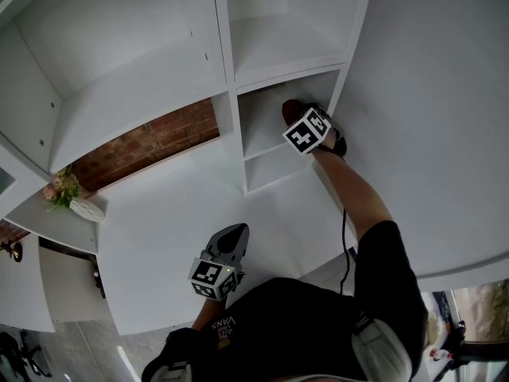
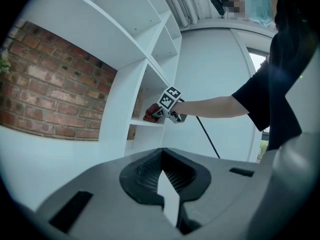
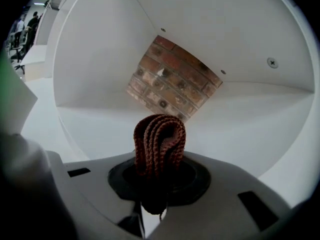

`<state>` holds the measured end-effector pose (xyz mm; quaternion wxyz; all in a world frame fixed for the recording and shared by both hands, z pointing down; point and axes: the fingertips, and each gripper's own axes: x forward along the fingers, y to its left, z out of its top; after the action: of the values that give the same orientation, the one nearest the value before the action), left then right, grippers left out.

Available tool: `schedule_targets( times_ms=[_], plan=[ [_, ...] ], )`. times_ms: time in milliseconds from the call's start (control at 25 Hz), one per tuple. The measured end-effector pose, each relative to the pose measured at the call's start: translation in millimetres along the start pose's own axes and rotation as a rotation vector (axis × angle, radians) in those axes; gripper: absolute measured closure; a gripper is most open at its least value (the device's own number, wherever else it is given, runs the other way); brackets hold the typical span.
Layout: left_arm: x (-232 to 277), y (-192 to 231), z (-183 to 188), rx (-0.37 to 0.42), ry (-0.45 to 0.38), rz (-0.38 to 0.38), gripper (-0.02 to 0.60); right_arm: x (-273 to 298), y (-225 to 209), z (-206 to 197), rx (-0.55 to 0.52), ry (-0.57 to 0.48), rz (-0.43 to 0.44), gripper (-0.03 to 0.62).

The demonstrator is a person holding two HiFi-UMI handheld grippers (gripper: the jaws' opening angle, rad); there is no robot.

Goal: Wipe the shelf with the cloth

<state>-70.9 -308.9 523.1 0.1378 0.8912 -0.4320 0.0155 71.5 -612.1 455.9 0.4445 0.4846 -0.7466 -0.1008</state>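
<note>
While my right gripper (image 3: 159, 178) pinches the folded cloth (image 3: 160, 139) inside the shelf (image 3: 250, 134), I judge wiping barely started; left gripper (image 2: 165, 184) closed, empty.

Stock count, by kind.
Two grey hand-held grippers are showing, the left gripper (image 1: 231, 237) and the right gripper (image 3: 157, 179), each carrying one black-and-white marker cube (image 1: 213, 275), making two cubes; one reddish-brown knitted cloth (image 3: 159, 136), one white shelving unit (image 1: 223, 54), one pale vase of flowers (image 1: 75, 204) and one red brick wall (image 1: 151, 146) are also showing.
</note>
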Motion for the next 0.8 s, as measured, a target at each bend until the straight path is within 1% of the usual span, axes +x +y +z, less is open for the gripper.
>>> schedule_targets(
  times_ms=[120,240,360,480,640,800],
  plan=[
    [1,0,-1,-0.003,0.001,-0.002,0.577,3,-11,-13,0.001,0.039,-0.050,0.526],
    [2,-1,-2,-0.003,0.005,-0.003,0.577,3,-13,-19,-0.017,0.053,-0.083,0.526],
    [3,-1,-2,-0.001,0.004,-0.002,0.577,2,-16,-17,-0.016,0.035,-0.100,0.526],
    [2,-1,-1,0.004,0.001,0.003,0.577,-5,-17,-10,0.009,-0.014,-0.105,0.526],
    [1,-1,-1,0.006,-0.002,0.003,0.577,-21,-10,5,0.047,-0.105,-0.080,0.526],
    [2,-4,-3,0.005,0.005,-0.004,0.577,-42,16,23,0.103,-0.204,0.022,0.526]
  ],
)
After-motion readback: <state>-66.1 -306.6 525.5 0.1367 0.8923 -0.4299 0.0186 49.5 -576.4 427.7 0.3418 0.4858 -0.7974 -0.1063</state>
